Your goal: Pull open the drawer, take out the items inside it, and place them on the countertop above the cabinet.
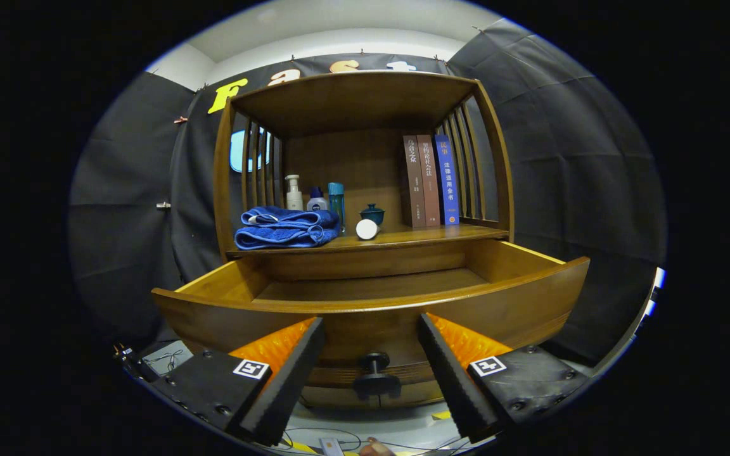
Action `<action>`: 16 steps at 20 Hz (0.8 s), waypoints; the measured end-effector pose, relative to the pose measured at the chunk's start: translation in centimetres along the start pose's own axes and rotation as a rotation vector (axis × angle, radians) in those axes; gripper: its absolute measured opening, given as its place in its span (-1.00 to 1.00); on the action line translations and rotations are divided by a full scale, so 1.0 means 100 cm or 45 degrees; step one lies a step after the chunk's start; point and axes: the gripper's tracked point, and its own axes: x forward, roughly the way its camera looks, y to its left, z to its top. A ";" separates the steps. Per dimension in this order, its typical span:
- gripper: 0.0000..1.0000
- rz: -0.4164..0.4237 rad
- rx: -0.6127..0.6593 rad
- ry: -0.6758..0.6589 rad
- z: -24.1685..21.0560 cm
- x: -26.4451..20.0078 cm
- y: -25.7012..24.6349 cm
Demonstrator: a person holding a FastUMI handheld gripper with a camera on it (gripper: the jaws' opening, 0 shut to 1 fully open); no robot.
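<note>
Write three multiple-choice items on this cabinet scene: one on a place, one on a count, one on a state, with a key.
1. Where does the folded blue towel lie?
A. inside the drawer
B. on the countertop, beside the bottles
C. on the floor

2. How many upright books stand on the countertop?
A. one
B. three
C. five

3. What state is the wooden drawer in?
A. pulled open
B. shut
C. removed

Key: 1 B, the towel sits left of the small white cylinder. 2 B, two brown spines and one blue. 3 A, its floor shows bare, with the open gripper flanking the dark knob.
</note>
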 end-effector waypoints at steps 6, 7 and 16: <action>0.98 0.002 -0.002 -0.039 0.012 0.048 0.001; 0.99 0.003 -0.002 -0.038 0.012 0.055 0.001; 0.98 -0.003 0.033 -0.043 0.016 0.121 0.004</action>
